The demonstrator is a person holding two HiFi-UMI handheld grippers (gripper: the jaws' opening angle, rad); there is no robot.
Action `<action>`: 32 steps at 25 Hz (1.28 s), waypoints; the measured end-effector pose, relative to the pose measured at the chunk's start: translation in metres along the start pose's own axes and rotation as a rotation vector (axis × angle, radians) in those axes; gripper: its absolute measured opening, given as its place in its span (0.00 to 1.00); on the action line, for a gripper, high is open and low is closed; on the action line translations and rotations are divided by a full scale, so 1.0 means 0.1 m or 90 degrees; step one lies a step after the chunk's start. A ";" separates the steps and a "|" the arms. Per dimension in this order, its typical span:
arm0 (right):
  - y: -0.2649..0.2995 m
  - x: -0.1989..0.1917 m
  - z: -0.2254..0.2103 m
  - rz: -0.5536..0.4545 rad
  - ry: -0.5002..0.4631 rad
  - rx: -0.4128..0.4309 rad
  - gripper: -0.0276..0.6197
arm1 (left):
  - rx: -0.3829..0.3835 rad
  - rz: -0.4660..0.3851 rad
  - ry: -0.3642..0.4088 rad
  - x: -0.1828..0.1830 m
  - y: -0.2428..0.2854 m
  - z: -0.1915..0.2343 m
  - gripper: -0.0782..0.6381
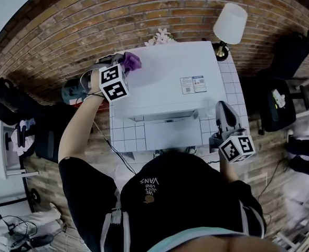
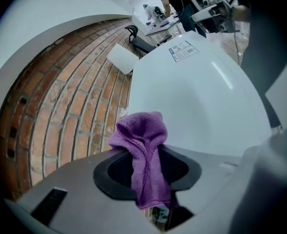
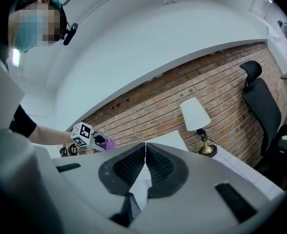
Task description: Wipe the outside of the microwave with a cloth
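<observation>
A white microwave (image 1: 167, 80) stands on a small tiled table, its flat top facing up in the head view. My left gripper (image 1: 124, 63) is shut on a purple cloth (image 1: 131, 61) at the top's far left corner. In the left gripper view the cloth (image 2: 142, 147) bunches out of the jaws against the white top (image 2: 201, 96). My right gripper (image 1: 223, 114) is shut with nothing in it, held beside the microwave's right side near the front. The right gripper view shows its jaws (image 3: 144, 164) pressed together, with the left gripper (image 3: 92, 139) and cloth (image 3: 108, 143) far off.
A table lamp (image 1: 227, 28) stands at the table's (image 1: 233, 83) far right corner, close to the brick wall (image 1: 65, 30). A black office chair (image 1: 288, 67) is to the right. A label (image 1: 192, 84) is stuck on the microwave's top. Cables hang at the table's left.
</observation>
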State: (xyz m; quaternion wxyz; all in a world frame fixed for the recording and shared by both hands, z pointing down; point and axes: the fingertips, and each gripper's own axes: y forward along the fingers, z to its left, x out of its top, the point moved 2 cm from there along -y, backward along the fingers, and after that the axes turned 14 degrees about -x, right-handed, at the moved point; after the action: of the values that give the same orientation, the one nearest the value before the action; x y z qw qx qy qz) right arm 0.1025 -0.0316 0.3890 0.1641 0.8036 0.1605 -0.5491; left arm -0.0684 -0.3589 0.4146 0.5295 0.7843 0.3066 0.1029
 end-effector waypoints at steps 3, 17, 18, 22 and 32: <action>0.05 -0.08 0.19 0.002 -0.001 0.016 0.05 | -0.005 0.018 -0.021 -0.41 -0.09 -0.13 0.31; -0.05 -0.11 0.11 -0.008 0.014 -0.023 0.05 | -0.027 -0.008 0.068 0.01 0.00 -0.27 0.31; -0.06 -0.09 0.06 -0.009 0.015 -0.027 0.05 | -0.032 -0.020 0.074 0.15 0.02 -0.26 0.31; -0.12 -0.03 -0.16 -0.015 0.021 -0.039 0.05 | -0.047 -0.061 0.115 0.80 0.09 -0.26 0.31; -0.32 0.18 -0.88 -0.026 0.031 -0.088 0.05 | -0.073 -0.121 0.234 2.39 0.33 -0.32 0.31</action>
State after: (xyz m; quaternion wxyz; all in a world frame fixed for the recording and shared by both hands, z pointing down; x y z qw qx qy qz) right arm 0.1677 0.0369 0.3996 0.2040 0.8001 0.2186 -0.5200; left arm 0.1173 -0.2017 0.4179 0.5157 0.6886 0.4640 0.2112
